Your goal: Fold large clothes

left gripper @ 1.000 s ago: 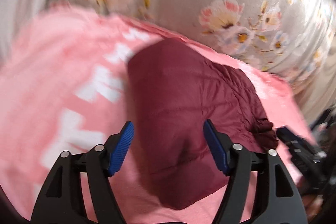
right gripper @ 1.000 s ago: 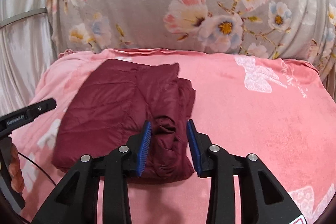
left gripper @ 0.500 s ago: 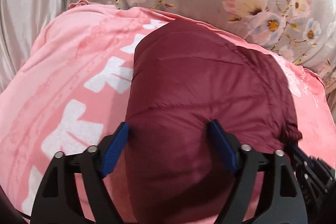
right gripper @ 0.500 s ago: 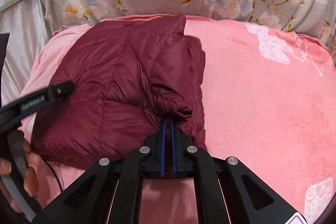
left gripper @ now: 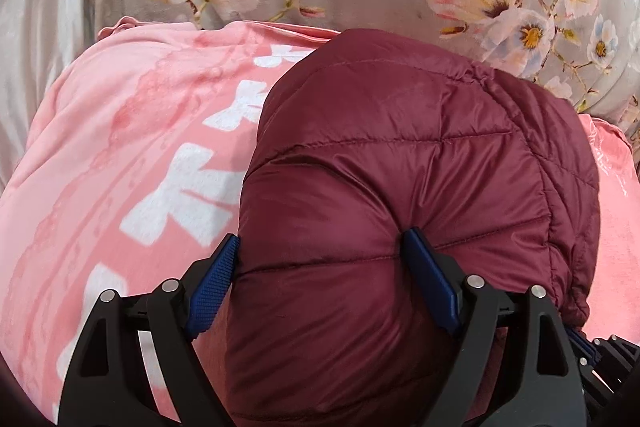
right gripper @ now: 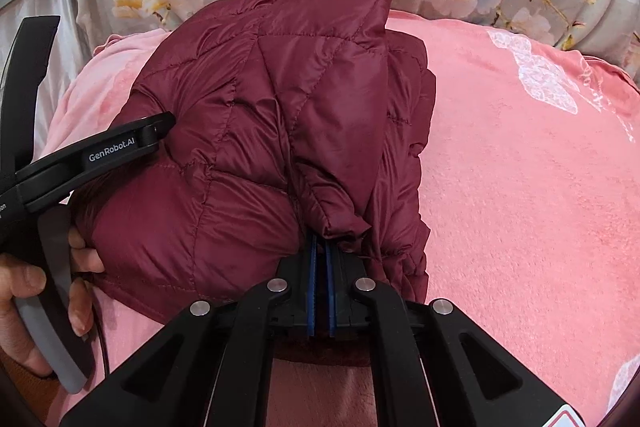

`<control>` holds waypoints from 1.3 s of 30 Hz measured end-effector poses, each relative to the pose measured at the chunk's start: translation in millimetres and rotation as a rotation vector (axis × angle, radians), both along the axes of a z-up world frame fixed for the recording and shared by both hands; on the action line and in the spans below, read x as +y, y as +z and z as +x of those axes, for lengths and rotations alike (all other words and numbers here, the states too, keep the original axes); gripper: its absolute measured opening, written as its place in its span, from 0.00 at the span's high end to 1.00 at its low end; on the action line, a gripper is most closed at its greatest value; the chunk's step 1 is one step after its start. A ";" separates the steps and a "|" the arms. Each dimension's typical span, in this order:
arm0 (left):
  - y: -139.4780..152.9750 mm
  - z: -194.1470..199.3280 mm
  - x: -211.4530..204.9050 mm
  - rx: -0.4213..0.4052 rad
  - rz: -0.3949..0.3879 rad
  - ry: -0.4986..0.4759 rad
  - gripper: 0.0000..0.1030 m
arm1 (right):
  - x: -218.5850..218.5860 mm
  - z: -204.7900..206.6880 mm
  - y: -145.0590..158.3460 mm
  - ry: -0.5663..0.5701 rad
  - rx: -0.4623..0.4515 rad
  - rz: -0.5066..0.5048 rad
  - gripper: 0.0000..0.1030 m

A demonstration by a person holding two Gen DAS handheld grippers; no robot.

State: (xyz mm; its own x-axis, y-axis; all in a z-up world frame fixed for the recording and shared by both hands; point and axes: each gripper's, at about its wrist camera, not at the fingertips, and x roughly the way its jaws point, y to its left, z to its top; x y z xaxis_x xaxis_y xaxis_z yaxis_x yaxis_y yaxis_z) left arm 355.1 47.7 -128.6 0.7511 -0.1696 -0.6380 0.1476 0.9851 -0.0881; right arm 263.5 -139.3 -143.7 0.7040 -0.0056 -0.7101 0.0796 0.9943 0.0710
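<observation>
Between the wide-spread jaws of the left tool [left gripper: 320, 259], the folded maroon jacket [left gripper: 400, 187] is lying on the pink bed [left gripper: 120, 147], while the right tool [right gripper: 320, 259] is pinching its bunched edge beside it. The bundle is probably being gathered; next, the left must clamp.
</observation>
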 end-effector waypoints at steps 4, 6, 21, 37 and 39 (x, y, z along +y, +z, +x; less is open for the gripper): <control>-2.0 1.4 -2.0 -0.008 0.009 0.007 0.20 | 0.3 1.5 -0.9 -0.001 0.004 -0.003 0.97; -1.3 -0.1 -3.9 -0.016 0.023 0.011 0.20 | 1.7 1.8 -1.0 -0.002 0.006 -0.012 0.97; 56.8 -110.3 2.4 0.021 0.091 0.063 0.21 | 1.0 -92.7 68.8 -0.046 -0.123 -0.009 0.70; 114.0 -327.1 36.3 -0.055 -0.002 0.102 0.17 | 19.2 -245.7 122.7 -0.002 -0.293 -0.077 0.59; 121.8 -351.9 33.2 -0.083 0.014 0.096 0.16 | 31.9 -279.1 137.1 0.013 -0.320 -0.115 0.55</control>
State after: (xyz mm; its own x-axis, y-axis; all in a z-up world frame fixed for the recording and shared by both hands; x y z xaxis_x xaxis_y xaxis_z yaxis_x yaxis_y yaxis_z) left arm 3.2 80.9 -6.8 0.8139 -0.0862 -0.5746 0.0592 0.9961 -0.0656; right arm -15.6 -107.4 -6.7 0.8918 -0.0618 -0.4482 0.0582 0.9981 -0.0219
